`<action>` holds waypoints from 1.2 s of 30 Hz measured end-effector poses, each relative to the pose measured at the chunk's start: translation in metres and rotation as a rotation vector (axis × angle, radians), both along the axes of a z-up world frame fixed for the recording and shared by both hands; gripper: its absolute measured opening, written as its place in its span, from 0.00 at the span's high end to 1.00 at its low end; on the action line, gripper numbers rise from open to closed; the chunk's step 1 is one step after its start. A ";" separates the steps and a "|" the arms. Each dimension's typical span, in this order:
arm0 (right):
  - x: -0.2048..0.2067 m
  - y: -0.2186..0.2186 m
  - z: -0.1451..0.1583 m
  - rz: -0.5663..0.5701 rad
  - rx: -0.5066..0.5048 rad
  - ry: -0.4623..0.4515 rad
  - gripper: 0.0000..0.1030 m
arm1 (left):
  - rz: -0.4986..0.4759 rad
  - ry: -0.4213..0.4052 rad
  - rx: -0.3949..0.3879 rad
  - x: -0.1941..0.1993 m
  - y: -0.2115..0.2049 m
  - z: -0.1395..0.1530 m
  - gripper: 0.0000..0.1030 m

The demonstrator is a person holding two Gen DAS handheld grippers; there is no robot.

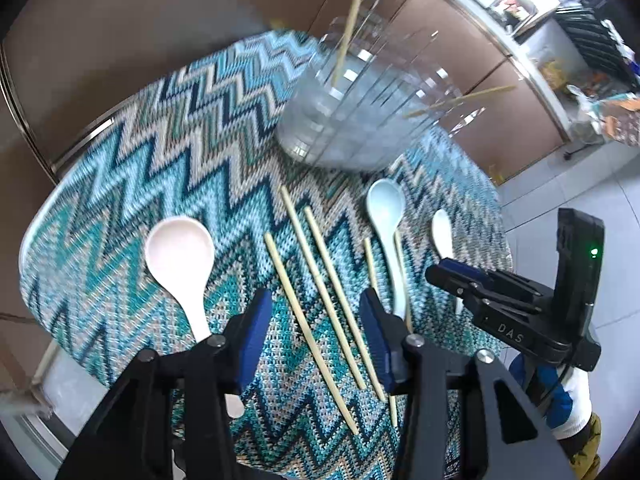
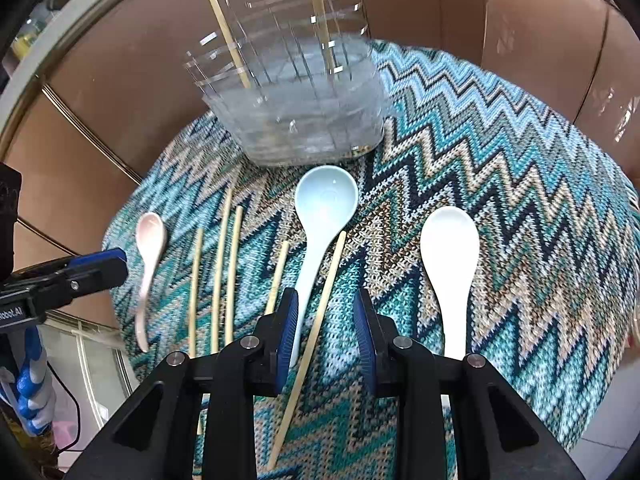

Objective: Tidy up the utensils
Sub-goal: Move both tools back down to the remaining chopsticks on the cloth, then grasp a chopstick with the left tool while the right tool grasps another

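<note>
On a zigzag knit mat [image 1: 140, 160] lie a pink spoon [image 1: 180, 256], a pale blue spoon [image 1: 386, 212], a white spoon [image 1: 442, 232] and several loose chopsticks [image 1: 318, 280]. Behind them a clear plastic holder [image 1: 348, 120] has chopsticks [image 1: 350, 20] standing in it. My left gripper [image 1: 316, 320] hangs open just above three chopsticks, pads apart from them. My right gripper [image 2: 326, 308] is open over one chopstick [image 2: 316, 320] and the blue spoon's [image 2: 324, 204] handle, with neither pad pressing. The white spoon [image 2: 450, 248] lies to its right, the pink spoon [image 2: 148, 248] far left.
Brown cabinet panels [image 2: 540, 20] close off the back. The mat ends at the table's rounded edge, with tiled floor [image 1: 580, 200] beyond on the right. Each gripper shows in the other's view, the right gripper [image 1: 452, 276] close beside the white spoon. A gloved hand [image 2: 32, 392] holds the left one.
</note>
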State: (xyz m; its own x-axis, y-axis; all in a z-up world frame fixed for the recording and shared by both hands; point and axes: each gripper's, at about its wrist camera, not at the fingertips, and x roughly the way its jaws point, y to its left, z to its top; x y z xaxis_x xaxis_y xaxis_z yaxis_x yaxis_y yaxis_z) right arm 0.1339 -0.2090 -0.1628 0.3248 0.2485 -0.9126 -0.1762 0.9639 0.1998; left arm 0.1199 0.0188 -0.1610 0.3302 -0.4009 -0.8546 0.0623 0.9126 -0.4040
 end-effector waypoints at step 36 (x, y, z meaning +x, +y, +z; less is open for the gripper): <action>0.082 0.044 -0.056 0.071 -0.072 0.127 0.89 | 0.060 0.208 0.101 0.058 -0.039 -0.067 0.88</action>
State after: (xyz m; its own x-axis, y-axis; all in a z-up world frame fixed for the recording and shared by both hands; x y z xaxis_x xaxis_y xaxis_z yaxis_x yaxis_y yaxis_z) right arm 0.2161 -0.1652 -0.2184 0.1899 0.1994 -0.9613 -0.2222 0.9625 0.1557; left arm 0.1780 -0.0201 -0.2276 0.1633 -0.2946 -0.9416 -0.0684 0.9487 -0.3087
